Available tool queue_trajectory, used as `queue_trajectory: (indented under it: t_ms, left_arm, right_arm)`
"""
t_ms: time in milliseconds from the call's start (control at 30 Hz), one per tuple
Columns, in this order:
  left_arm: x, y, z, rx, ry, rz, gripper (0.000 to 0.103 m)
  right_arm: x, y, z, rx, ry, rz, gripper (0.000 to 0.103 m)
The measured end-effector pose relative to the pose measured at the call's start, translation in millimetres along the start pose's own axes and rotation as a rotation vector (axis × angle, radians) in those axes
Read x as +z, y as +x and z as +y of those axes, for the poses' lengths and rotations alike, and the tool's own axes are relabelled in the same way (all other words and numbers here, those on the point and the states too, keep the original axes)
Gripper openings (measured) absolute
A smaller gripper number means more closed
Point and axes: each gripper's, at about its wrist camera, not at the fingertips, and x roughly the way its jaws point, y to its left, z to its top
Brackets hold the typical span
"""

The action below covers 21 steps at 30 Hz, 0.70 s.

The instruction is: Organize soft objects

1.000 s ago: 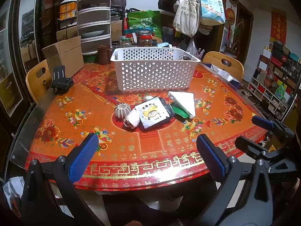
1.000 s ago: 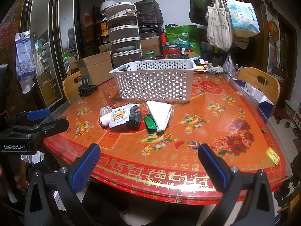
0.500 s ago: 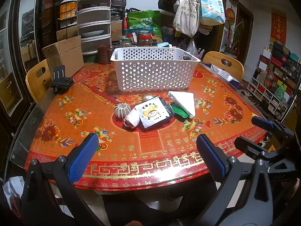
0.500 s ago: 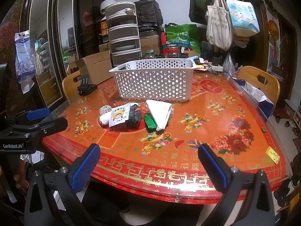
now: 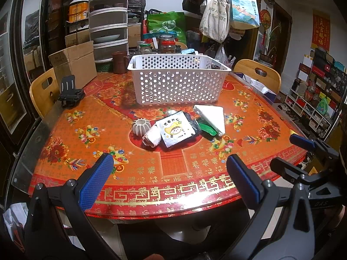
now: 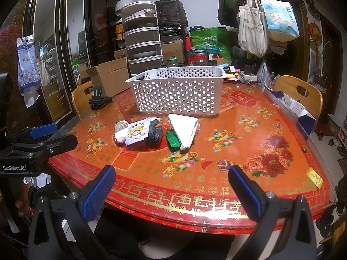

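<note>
Left wrist: left gripper spread wide, holding nothing, at the table edge. Packet, white roll and folded cloth clustered mid-table, near the basket.

Right wrist: right gripper wide open, empty, well short of the cluster. Green wrapper touching the cloth.
</note>
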Motion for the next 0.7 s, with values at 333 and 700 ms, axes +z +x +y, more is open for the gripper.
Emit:
queue_trajectory:
  t_ms: [333, 700]
  left_arm:
    - [0, 0, 0, -0.001, -0.001, 0.004, 0.103]
    - [-3, 9, 5, 0.01, -0.005, 0.001, 0.103]
  right_arm:
    - [1, 0, 0, 0.001, 0.0, 0.001, 0.103]
    - [-2, 10, -5, -0.026, 0.035, 0.029, 0.103]
